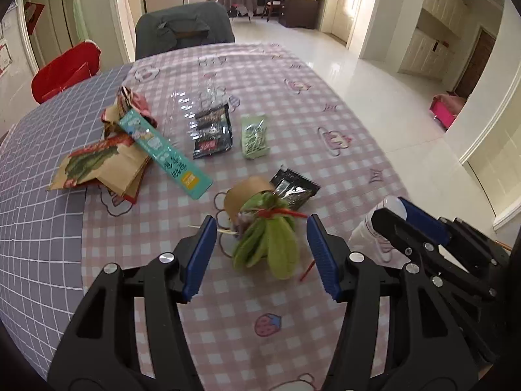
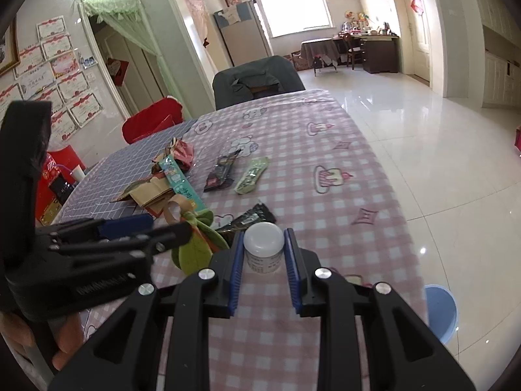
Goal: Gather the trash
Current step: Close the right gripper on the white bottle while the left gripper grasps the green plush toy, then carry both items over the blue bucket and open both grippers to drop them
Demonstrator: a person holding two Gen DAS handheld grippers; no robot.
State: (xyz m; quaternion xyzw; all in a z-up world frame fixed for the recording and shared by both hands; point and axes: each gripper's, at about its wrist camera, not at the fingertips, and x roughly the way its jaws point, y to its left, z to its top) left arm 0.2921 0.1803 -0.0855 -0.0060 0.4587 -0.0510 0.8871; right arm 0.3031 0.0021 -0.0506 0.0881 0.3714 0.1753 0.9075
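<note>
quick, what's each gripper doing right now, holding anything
left gripper: open, nothing gripped; the green leafy bunch tied with red string lies between its fingers.
right gripper: closed on a small white plastic jar.

Both tongs share one build: the left tongs (image 1: 261, 254) and right tongs (image 2: 263, 268) have matte black angular linkage arms, round silver screws at the pivots, and ribbed blue pads (image 1: 198, 257).
</note>
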